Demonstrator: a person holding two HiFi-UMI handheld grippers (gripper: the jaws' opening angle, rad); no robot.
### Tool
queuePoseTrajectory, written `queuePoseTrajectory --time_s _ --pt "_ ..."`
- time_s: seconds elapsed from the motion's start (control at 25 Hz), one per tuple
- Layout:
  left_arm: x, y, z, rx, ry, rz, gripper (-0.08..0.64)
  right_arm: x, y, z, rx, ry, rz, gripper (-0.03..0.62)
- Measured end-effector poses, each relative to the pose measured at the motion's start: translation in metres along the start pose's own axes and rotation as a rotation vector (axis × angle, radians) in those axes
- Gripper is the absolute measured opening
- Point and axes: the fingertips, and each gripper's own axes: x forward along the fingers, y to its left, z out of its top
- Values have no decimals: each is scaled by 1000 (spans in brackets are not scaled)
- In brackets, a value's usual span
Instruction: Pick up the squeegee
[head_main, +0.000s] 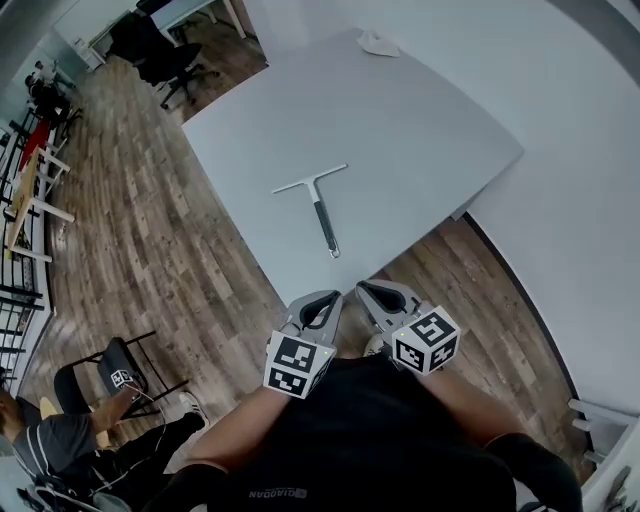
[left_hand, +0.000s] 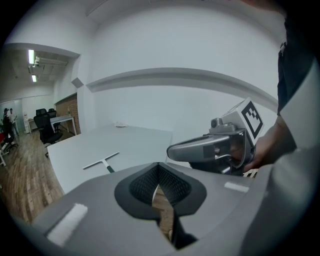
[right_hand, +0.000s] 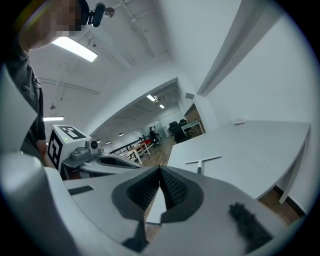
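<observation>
**Desk:** Any lettering to read here?

**Photographer:** One word. A pale wordmark (head_main: 277, 492) runs across the person's black shirt (head_main: 390, 440), behind the left gripper (head_main: 322, 300) on the wearer's side. It is seen inverted and appears to read QIAODAN.

**Desk:** And the cubes?

**Photographer:** The left marker cube (head_main: 297, 362) and the marker cube (head_main: 427, 340) on the right gripper (head_main: 370, 292) carry black-and-white square code patterns, with no letters or numbers.

Squeegee handle: the far end of the white-bladed, dark-handled squeegee (left_hand: 101, 161) is hidden behind the grey left tool (left_hand: 158, 165) in the left gripper view.
Far bench edge: a small white lump (head_main: 378, 43) on the white bench (head_main: 420, 140) is too small to identify.
</observation>
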Motion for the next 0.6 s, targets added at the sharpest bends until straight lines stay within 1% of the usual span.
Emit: queuePoseTrajectory --time_s 0.08,0.2,0.32,0.48,0.6 --pt "-5 4 -6 -12 15 23 8 3 -1 0 20 4 17 6" --pt "-16 16 -14 -55 37 61 8 15 3 2 23 10 40 6" --pt "-23 26 -18 -82 43 91 8 26 5 -4 32 30 50 6" --pt "-23 40 -38 -109 60 91 8 42 4 -22 38 83 42 6" --pt "-18 58 -42 -126 60 83 8 60 -4 -35 36 160 17 6"
